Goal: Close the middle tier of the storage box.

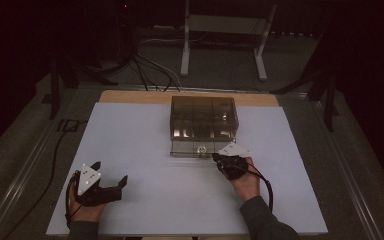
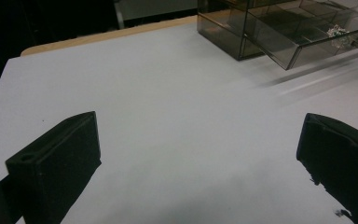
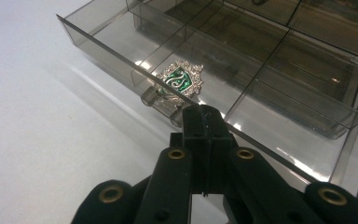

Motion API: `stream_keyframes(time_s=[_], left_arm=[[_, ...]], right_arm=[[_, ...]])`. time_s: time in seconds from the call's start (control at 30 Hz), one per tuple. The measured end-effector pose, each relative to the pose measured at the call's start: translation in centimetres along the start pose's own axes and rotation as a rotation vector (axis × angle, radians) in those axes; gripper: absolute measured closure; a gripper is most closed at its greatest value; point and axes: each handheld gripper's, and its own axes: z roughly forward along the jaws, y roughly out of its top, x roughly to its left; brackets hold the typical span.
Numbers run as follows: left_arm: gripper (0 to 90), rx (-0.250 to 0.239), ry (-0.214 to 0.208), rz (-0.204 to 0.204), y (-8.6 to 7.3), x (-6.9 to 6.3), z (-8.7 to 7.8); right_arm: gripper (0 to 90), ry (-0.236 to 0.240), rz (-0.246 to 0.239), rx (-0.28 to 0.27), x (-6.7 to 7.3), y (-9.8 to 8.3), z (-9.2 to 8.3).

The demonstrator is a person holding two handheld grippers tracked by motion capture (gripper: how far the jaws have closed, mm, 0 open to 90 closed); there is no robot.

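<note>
Pressing shut at the drawer front, the right gripper (image 3: 204, 116) is seen with its jaws fully together; whether the clear handle (image 3: 161, 100) or the drawer's front rim is pinched between the tips cannot be told from the right gripper view. Just beyond the tips, a silver and green crest badge (image 3: 181, 78) is seen lying in the front middle compartment of the pulled-out drawer (image 3: 107, 35). The drawer belongs to a smoky transparent organiser box (image 1: 203, 117) set at the far middle of the white desk (image 1: 145, 150). Its other visible compartments look bare.

Further out, the left gripper (image 1: 105, 184) is held low at the near left of the desk, its jaws spread wide and nothing between them, well apart from the box.

By the look of it, the drawer is already open and the badge already placed inside; pushing the drawer home is judged to be what remains.
</note>
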Motion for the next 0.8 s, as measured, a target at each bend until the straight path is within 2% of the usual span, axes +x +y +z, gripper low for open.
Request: stream_keyframes(time_s=[0.53,0.8], left_arm=[[0.6,0.001,-0.001,-0.001,0.0,0.0,0.0],[0.6,0.0,0.0,-0.001,0.0,0.0,0.0]], right_arm=[[90.0,0.002,-0.025,0.047,0.1,-0.3,1.4],[90.0,0.005,-0.019,0.069,0.1,-0.4,1.8]])
